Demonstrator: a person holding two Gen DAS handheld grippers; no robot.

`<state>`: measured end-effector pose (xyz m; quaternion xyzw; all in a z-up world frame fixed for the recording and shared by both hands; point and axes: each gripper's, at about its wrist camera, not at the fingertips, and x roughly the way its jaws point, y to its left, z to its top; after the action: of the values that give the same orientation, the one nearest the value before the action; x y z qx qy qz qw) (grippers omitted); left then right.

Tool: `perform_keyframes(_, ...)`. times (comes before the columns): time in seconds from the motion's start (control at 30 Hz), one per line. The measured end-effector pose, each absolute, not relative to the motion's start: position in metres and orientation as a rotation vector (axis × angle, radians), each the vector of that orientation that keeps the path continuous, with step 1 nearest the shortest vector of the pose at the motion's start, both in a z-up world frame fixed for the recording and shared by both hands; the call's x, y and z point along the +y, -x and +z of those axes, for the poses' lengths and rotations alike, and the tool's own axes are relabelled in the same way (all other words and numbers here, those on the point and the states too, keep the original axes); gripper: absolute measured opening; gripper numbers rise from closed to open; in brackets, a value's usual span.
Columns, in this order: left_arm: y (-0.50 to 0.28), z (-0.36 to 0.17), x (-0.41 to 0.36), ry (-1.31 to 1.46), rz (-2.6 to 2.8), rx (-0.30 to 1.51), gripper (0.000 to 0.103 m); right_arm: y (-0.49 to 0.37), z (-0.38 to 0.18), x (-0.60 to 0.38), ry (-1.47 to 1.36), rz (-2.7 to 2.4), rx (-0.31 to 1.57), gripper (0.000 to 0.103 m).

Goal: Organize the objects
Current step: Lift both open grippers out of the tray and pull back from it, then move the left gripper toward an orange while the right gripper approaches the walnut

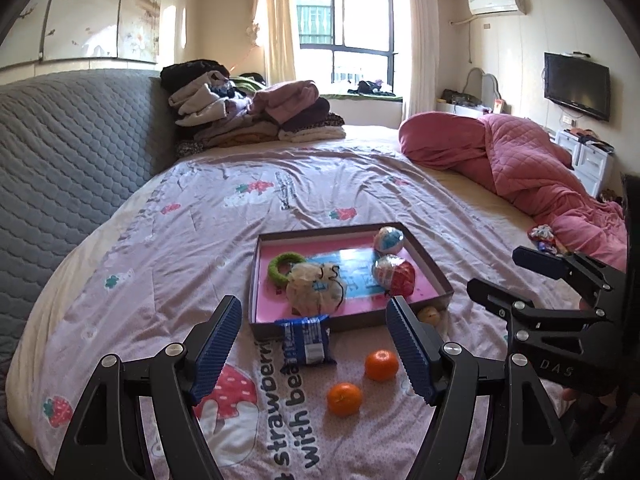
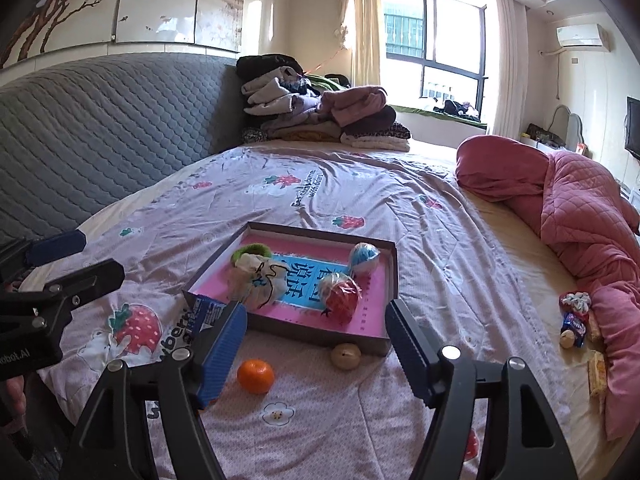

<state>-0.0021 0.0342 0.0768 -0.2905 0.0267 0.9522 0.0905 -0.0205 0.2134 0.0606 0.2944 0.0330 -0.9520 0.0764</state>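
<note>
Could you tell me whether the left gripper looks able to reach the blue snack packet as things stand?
Probably yes: the left gripper is open, and the blue snack packet lies uncovered on the bedspread ahead of its fingers.

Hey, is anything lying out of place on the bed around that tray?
Yes. Two oranges, a blue snack packet leaning on the tray wall, and a small yellowish ball lie on the bedspread outside the tray. More snacks sit scattered beside the pink quilt.

Sunlit bedroom window [image 1: 346,28] behind bed [image 1: 120,272].
</note>
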Motion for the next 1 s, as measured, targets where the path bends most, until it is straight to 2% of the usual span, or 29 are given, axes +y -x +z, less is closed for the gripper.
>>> perform_keyframes(1.0,-0.008,-0.004,0.033,1.075,2.759,0.111,0.076,0.002,0.015,0.223,-0.987,-2.828,0.112,0.071)
